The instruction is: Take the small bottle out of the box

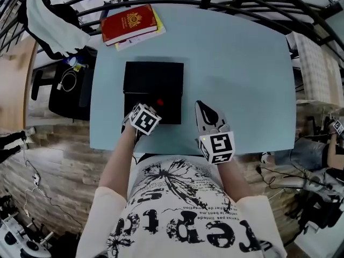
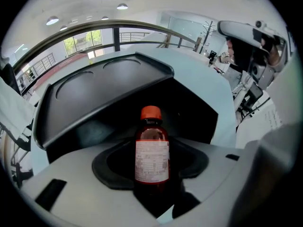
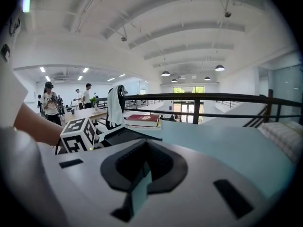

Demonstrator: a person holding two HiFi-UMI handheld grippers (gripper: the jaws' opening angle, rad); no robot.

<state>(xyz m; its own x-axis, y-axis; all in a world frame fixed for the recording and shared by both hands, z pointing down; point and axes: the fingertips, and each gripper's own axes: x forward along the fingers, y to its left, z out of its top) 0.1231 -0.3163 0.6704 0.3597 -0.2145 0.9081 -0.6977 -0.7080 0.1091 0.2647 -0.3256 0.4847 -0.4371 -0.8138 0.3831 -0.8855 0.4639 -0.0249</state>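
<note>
Head view: bottle [image 1: 159,102], only its red cap showing, stands in the black box [image 1: 153,79] by its near edge, just beyond the left gripper [image 1: 152,107]. The right gripper [image 1: 203,110] is over the table [image 1: 242,79], right of the box. Left gripper view: jaws wide, bottle upright between them. Right gripper view: jaws together, empty.

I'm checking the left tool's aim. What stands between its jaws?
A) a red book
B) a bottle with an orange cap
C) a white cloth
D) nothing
B: the left gripper view shows the bottle, orange cap up, standing upright between the jaws.
</note>
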